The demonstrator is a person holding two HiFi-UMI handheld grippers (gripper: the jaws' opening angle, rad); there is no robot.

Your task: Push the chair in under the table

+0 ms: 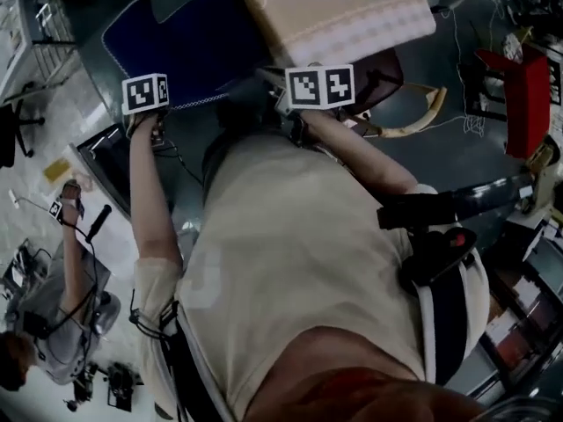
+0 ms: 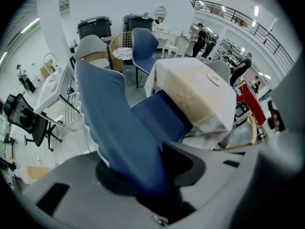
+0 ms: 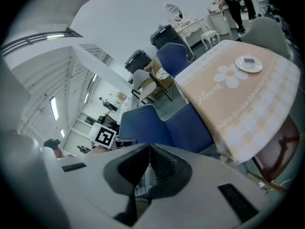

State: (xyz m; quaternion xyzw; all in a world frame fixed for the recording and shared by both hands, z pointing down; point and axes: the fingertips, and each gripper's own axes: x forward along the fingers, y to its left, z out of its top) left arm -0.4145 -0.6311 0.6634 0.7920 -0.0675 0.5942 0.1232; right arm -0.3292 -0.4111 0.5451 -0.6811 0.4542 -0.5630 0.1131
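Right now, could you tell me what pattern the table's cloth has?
Beige fabric tablecloth: white daisy, pale checked border; clearest in the right gripper view.

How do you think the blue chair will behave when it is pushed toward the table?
The blue chair probably moves as one stiff piece: its back looks like a rigid shell where the left gripper clasps it. Pushed that high up, it may tilt rather than slide. Its seat is at the hanging tablecloth, which might catch and drag.

2 dark bins [image 2: 94, 26] side by side, black office chair [image 2: 21, 118] well apart from them
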